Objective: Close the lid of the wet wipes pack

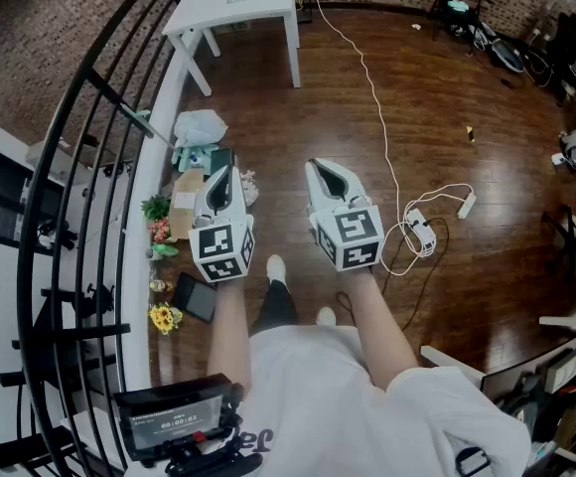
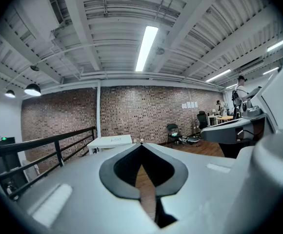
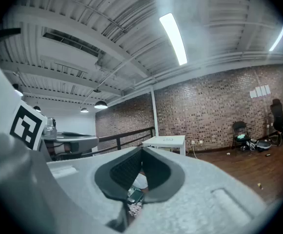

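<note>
Both grippers are held level in front of the person's chest, side by side, well above the floor. The left gripper (image 1: 220,171) has its jaws together with nothing between them, and the left gripper view shows its tips (image 2: 141,145) meeting against the brick wall. Likewise the right gripper (image 1: 315,164) is shut and empty, its tips (image 3: 142,149) touching. A teal and white pack (image 1: 196,157), possibly the wet wipes, lies among clutter on the white ledge by the railing, below and left of the left gripper. Its lid cannot be made out.
The clutter includes a white plastic bag (image 1: 201,126), a cardboard box (image 1: 181,207), small flower pots (image 1: 157,208) and a black tablet (image 1: 197,297). A black railing (image 1: 79,167) curves along the left. A white table (image 1: 238,6) stands ahead, and a cable with power strips (image 1: 419,229) lies on the wooden floor.
</note>
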`<state>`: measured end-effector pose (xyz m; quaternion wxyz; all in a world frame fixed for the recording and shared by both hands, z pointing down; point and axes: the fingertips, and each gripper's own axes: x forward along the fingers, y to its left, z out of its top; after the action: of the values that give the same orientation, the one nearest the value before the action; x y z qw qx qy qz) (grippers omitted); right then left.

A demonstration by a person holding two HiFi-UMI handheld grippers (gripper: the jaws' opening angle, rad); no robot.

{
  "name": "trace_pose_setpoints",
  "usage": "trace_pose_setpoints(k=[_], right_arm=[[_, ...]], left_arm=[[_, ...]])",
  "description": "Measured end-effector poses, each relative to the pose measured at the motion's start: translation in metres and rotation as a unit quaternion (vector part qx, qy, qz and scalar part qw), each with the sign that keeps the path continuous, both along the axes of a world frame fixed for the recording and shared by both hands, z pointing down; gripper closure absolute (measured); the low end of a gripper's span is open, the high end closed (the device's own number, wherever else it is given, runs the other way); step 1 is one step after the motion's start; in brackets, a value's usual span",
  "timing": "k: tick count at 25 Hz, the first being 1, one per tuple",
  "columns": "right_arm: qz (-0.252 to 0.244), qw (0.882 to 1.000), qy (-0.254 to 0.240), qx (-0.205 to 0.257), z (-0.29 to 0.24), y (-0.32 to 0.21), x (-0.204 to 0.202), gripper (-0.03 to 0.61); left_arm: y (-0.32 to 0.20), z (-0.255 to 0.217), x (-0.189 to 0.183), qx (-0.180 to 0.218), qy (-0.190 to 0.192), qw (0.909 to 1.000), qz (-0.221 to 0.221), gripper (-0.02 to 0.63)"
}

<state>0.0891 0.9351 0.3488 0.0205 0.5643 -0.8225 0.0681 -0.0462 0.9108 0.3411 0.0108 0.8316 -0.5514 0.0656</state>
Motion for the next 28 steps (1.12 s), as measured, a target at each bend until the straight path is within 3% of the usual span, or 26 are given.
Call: trace_pose_setpoints(k=[13, 21, 28], right_arm=[[-0.017, 1.000, 0.017, 0.011, -0.017, -0.161, -0.076, 0.588], [-0.035, 0.999, 0.039, -0.011, -0.002, -0.219, -0.144, 0.588], [-0.029, 0.999, 0.037, -0.028, 0.016, -0.277, -0.135, 0.588]], left_arm=[[-0.168, -0.025, -0.054, 0.025, 0.008, 0.9995, 0.017, 0.597], [-0.237, -0.011, -0.083, 0.004, 0.026, 0.9991, 0.034, 0.597], [-0.289, 0.010, -0.077, -0.016, 0.025, 0.9990, 0.034, 0.597]])
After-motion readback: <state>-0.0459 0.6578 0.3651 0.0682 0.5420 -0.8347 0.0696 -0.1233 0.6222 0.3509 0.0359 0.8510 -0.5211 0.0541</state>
